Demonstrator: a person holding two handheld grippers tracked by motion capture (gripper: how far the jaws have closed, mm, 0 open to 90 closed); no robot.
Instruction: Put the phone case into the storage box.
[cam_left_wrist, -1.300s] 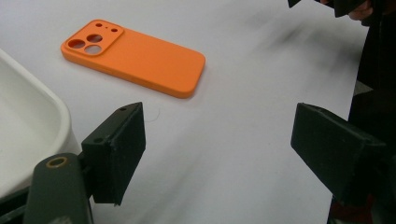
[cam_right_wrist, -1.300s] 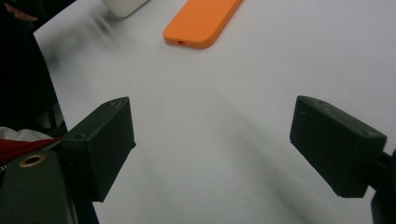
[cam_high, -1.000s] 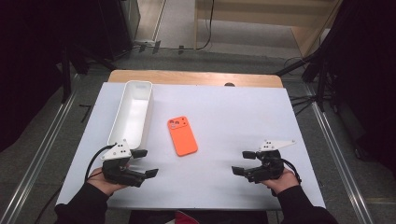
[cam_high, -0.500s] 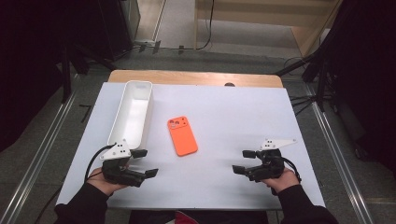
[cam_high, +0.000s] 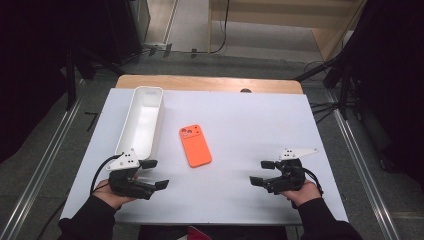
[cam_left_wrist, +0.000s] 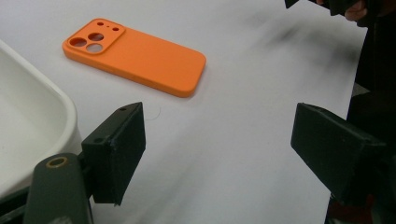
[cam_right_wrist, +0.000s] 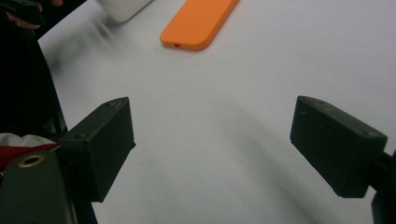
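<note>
An orange phone case (cam_high: 195, 145) lies flat in the middle of the white table, camera cut-out at its far end. In the left gripper view the case (cam_left_wrist: 134, 54) lies ahead and to the left; in the right gripper view its near end (cam_right_wrist: 200, 22) shows at the top. My left gripper (cam_high: 155, 174) rests near the front left edge, pointing right, open with nothing between its jaws. My right gripper (cam_high: 262, 172) rests near the front right edge, pointing left, also open and empty. Both grippers sit well apart from the case.
A long white tray (cam_high: 136, 124) stands empty along the left side of the table, its near corner (cam_left_wrist: 56, 116) just beside my left gripper. The white table top (cam_high: 250, 120) ends at a wooden strip at the back. Dark stands and cables surround the table.
</note>
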